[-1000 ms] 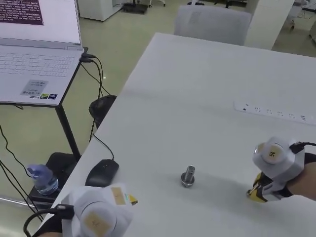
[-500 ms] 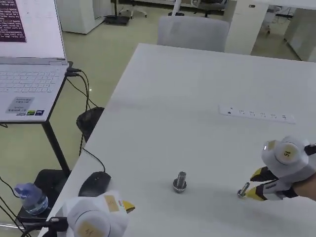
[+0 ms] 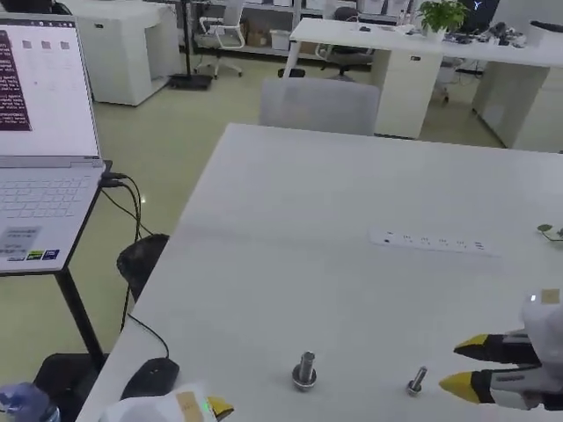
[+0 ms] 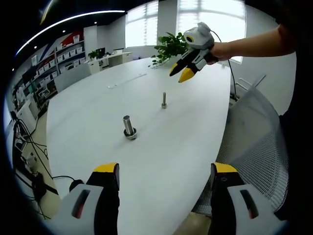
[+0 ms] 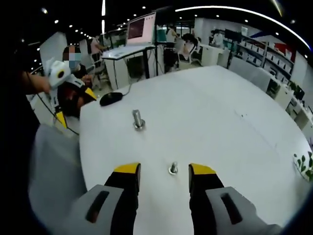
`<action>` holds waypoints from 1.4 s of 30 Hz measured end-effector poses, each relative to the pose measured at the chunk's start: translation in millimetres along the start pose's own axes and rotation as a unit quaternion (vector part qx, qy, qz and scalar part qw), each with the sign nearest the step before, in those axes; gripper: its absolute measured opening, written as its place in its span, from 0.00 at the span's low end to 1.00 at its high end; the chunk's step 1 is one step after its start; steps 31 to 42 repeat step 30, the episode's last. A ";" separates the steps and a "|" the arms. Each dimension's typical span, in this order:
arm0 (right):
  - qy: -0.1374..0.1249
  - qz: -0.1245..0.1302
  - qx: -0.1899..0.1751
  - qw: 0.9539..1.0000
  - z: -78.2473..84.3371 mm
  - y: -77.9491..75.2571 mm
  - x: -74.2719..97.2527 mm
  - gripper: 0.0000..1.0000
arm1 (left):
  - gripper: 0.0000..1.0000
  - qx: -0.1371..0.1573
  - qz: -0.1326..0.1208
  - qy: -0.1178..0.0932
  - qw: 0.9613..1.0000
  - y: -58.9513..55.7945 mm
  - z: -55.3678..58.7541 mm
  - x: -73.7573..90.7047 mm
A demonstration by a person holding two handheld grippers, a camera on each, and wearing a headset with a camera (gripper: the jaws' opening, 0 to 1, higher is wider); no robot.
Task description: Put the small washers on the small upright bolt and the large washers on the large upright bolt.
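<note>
The small bolt (image 3: 417, 381) stands upright, axis vertical. Our right gripper (image 3: 450, 366), jaws released and empty, faces it from near. The large bolt (image 3: 305, 370) stands beyond it. Our left gripper (image 4: 165, 169), also released, lies farther off.

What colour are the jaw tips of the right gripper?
Yellow, on the right gripper, clearest in the right gripper view.

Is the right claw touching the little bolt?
Apart. The left gripper view shows the right gripper up in the air, with bare table between it and the small bolt.
</note>
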State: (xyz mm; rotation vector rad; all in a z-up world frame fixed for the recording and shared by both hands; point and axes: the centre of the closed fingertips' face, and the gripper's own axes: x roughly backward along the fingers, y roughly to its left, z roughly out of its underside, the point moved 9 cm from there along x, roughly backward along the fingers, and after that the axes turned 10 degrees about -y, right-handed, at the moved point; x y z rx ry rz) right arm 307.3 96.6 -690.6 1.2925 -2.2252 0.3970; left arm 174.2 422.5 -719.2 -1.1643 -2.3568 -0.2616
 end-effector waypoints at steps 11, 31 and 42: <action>-0.071 0.021 -0.024 0.997 5.9 12.8 31.9 0.54 | 0.77 0.030 -0.034 -0.017 0.999 -7.2 -7.2 11.0; -0.105 0.072 -0.124 0.984 84.9 65.7 89.4 0.68 | 0.77 0.066 -0.062 -0.033 0.995 -26.4 -4.7 14.7; -0.105 0.072 -0.124 0.984 84.9 65.7 89.4 0.68 | 0.77 0.066 -0.062 -0.033 0.995 -26.4 -4.7 14.7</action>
